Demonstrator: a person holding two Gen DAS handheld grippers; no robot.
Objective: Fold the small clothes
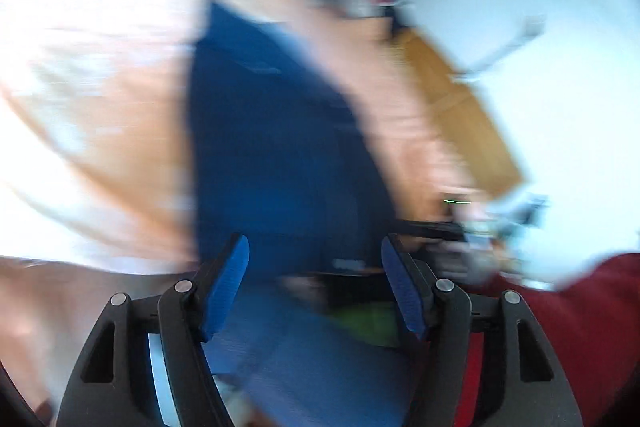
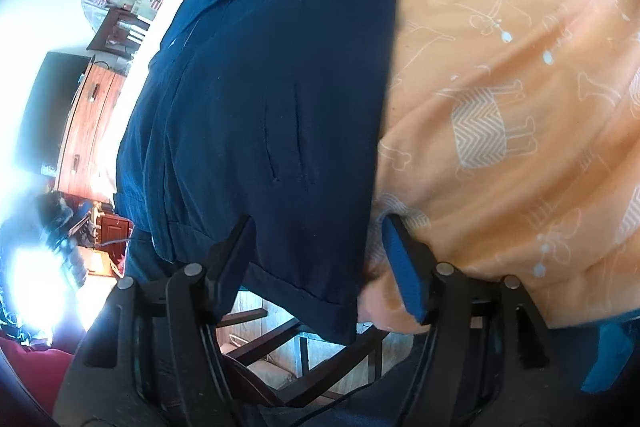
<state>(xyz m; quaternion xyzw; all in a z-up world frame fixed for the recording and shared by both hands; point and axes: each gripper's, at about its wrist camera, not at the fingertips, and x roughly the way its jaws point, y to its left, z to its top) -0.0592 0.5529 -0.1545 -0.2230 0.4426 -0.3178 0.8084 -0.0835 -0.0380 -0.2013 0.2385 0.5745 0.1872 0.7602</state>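
Garment: navy shirt (image 2: 272,99) lies spread on the orange sheet (image 2: 520,67), no fold visible.
My left gripper (image 1: 316,287): wide apart, empty.
My right gripper (image 2: 320,267): wide apart around the hem, not closed.
Left: all folds, I judge.

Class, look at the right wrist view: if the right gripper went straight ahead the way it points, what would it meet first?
Most likely the navy garment lying on the orange printed cover; the right gripper is open with the garment's hem between its fingers. Depth is uncertain.
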